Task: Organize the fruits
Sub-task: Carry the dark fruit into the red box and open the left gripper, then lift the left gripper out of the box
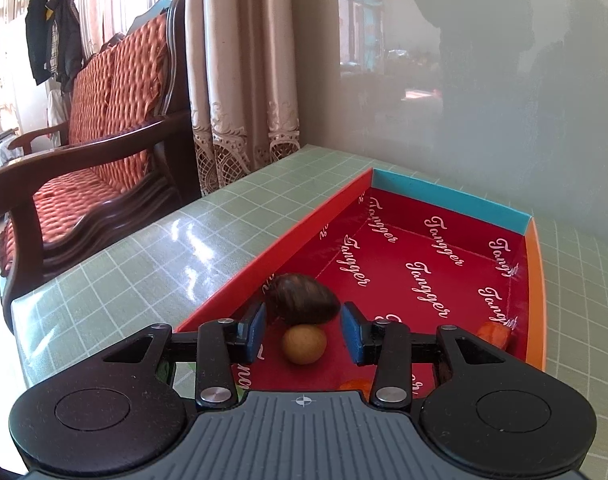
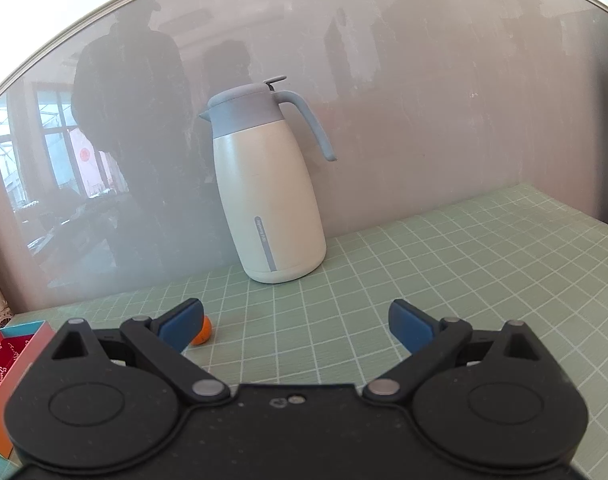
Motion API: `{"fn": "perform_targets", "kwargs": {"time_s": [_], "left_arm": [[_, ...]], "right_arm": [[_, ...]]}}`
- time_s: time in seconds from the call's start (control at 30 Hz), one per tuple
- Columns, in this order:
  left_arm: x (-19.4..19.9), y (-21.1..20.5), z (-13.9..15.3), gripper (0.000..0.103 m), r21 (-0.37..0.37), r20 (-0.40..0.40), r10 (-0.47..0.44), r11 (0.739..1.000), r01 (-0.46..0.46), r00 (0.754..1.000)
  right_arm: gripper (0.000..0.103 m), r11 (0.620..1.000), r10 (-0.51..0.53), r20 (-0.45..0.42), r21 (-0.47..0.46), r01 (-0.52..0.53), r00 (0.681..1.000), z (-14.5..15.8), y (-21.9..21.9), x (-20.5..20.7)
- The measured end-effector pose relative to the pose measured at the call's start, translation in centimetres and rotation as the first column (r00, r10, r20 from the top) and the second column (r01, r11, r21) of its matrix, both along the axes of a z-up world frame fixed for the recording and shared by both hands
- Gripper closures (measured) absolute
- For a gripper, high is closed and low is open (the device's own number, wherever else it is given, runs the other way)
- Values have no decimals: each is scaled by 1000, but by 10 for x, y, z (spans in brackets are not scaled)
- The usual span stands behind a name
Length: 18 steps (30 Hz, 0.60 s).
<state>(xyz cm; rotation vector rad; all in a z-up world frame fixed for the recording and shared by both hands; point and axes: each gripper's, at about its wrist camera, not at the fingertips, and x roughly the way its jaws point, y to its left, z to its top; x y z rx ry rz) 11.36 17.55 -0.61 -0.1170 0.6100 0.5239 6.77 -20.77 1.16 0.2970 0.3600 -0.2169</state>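
A shallow red box (image 1: pixel 444 248) printed with white script lies on the green checked table. In it a dark brown oval fruit (image 1: pixel 304 298) rests near the left wall, with a small tan round fruit (image 1: pixel 304 345) just in front of it. My left gripper (image 1: pixel 303 320) hangs over these two; its blue pads stand apart on either side of the tan fruit and touch nothing. Orange fruit pieces (image 1: pixel 494 334) lie by the right wall. In the right wrist view my right gripper (image 2: pixel 296 312) is wide open over the bare table, with a small orange fruit (image 2: pixel 204 332) half hidden behind its left finger.
A cream thermos jug (image 2: pixel 268 200) with a grey lid stands against the glossy wall behind the right gripper. The box's corner (image 2: pixel 20 344) shows at the left of that view. A wooden sofa (image 1: pixel 104 140) with red cushions and a curtain (image 1: pixel 240 80) stand beyond the table's left edge.
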Motion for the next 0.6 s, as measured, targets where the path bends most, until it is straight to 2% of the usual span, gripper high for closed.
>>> {"fn": "perform_targets", "kwargs": {"time_s": [0.03,0.07,0.1,0.23,0.6], "left_arm": [[-1,0,1,46,-6,5,-7,1000,7,1000],[-2,-2,2,39,-2,12,-9,1000,9,1000],[-3,-3,3,23,9,15,1,1000,-2,1000],[-8,-9,9,23,31,46,-2,1000,1,999],[-26,-21,20,23,23,81,-48,999,46,996]], "right_arm": [[4,1000,-3,-1,-1,3,1000,0,0,-1],[4,1000,-4,-1,-1,4,1000,0,0,-1],[4,1000,-5,-2,-1,5,1000,0,0,-1],[4,1000,-15,-6,-12,15,1000,0,-1,-2],[4,998,-54,-24,-29,53,998,-3,-8,-3]]}}
